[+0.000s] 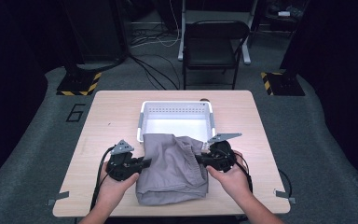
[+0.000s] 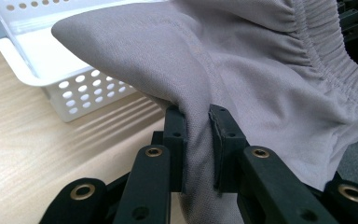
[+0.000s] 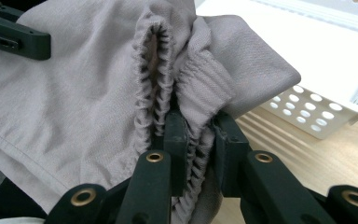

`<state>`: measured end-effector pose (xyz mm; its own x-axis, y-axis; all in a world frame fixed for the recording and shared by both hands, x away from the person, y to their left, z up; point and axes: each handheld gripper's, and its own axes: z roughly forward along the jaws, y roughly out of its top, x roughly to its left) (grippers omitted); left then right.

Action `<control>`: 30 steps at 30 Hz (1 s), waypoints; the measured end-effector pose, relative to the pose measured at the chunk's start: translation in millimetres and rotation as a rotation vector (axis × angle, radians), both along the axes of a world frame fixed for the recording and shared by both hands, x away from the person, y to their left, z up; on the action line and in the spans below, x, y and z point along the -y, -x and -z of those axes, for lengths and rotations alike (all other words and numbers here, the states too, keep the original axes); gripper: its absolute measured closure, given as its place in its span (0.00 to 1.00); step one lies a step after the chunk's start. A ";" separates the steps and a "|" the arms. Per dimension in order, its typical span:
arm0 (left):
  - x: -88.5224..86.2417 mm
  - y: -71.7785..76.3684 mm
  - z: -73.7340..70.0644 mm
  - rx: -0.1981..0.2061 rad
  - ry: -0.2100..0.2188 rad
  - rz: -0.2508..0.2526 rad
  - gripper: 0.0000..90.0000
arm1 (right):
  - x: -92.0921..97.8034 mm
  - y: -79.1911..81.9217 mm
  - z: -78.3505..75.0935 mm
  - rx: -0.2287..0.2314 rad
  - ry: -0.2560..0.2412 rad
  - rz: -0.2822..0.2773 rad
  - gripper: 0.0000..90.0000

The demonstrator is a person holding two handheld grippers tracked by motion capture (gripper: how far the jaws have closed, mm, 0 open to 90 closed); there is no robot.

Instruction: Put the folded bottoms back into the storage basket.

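A grey pair of shorts [image 1: 172,168] with an elastic waistband lies folded on the wooden table [image 1: 107,116], its far edge reaching the rim of a white perforated basket [image 1: 177,108]. My left gripper [image 1: 145,162] is shut on the shorts' left side; cloth [image 2: 242,79] is pinched between its jaws [image 2: 198,140]. My right gripper [image 1: 199,157] is shut on the gathered waistband [image 3: 191,88] at the right side, with the folds squeezed between its jaws [image 3: 198,135]. The cloth is lifted slightly between the two grippers. The basket's white wall [image 2: 81,88] [image 3: 317,107] stands just behind.
The basket's interior looks bare. A black chair [image 1: 214,46] stands on the floor beyond the table's far edge, with cables on the floor beside it. Bare tabletop lies left and right of the shorts.
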<state>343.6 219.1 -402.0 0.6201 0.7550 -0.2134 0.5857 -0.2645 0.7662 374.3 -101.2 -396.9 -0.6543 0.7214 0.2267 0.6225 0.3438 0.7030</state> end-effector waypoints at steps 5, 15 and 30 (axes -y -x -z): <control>0.9 -5.7 -5.4 0.017 -0.003 -0.004 0.87 | -0.3 -2.2 -6.3 0.012 0.005 0.004 0.86; -1.8 -16.4 -19.1 0.018 0.004 -0.005 0.87 | 0.1 -9.2 -17.4 0.035 0.012 0.003 0.86; 5.6 -44.1 -35.0 0.033 -0.020 -0.008 0.87 | 5.0 -36.2 -36.5 0.030 0.017 0.011 0.86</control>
<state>387.7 213.6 -367.0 0.6207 0.7636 -0.1780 0.5621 -0.2751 0.7799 410.5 -106.1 -360.3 -0.6529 0.7319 0.1949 0.6048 0.3490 0.7158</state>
